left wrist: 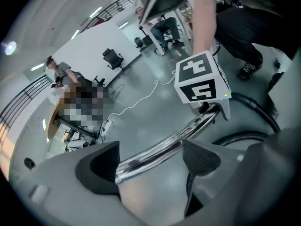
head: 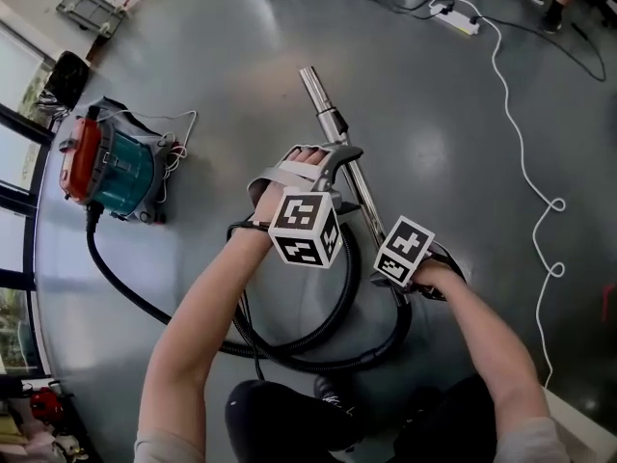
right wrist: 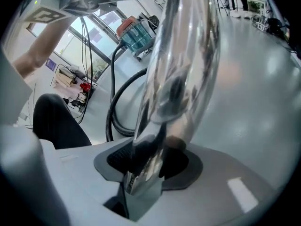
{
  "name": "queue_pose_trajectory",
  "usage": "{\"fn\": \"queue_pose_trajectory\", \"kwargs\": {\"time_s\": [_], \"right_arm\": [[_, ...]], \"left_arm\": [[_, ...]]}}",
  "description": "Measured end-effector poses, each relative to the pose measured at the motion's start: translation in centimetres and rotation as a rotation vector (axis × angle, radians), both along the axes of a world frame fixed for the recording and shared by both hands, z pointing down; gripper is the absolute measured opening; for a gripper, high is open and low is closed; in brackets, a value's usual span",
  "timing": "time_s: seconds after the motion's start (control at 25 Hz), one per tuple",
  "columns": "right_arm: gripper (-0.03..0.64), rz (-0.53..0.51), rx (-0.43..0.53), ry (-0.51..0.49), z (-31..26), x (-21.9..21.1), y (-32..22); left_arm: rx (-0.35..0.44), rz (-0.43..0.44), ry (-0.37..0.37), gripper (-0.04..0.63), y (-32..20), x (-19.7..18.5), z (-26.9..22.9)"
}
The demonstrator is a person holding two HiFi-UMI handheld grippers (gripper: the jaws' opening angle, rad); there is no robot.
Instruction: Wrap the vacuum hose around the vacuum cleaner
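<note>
Near floor (head: 193,75) left edge, by the windows: vacuum cleaner (head: 111,167) (right wrist: 136,34), teal body w/ red top, standing alone, well apart from both grippers. From its front: black hose (head: 308,358) (right wrist: 112,98), trailing along floor toward bottom edge, then curled in a loose loop round the person's feet & joined to the chrome wand (head: 330,116) (left wrist: 174,140) (right wrist: 178,60). Hose not yet round the cleaner. Wand slanted, free end toward floor's top edge. Left hand-held gripper (head: 328,159) (left wrist: 150,159) over wand's mid part, jaws spread. In left gripper view, wand crossing the gap diagonally, against one of the dark pads (left wrist: 96,166), passing just above the other; contact there unclear. Right hand-held gripper (head: 400,283) (right wrist: 150,161) further down wand, at hose end, jaws pressed onto wand. In right gripper view, chrome tube pinched betw. both pads. Marker cube (left wrist: 202,79) of right gripper just beyond wand in left gripper view. Along floor's right edge: thin white cable (head: 521,133), wavy, up to a power strip (head: 453,17) near top edge.
</note>
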State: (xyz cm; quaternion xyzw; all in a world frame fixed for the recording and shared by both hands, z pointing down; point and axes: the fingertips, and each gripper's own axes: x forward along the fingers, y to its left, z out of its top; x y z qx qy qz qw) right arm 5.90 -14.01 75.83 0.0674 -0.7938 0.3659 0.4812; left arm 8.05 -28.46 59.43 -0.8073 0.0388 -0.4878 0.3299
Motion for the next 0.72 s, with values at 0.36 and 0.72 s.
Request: {"fn": "queue_pose_trajectory", "kwargs": {"time_s": [0.36,0.72], "right_arm": [[0.188,0.011,0.026,0.062,-0.2,0.8,1.1],[0.200,0.099,-0.011,-0.006,-2.4,0.9,2.1]], "left_arm": [[-0.076,0.303,-0.367,0.413,3.0,0.8,3.9],[-0.002,0.459,-0.626,0.325,1.5,0.7,6.2]]}}
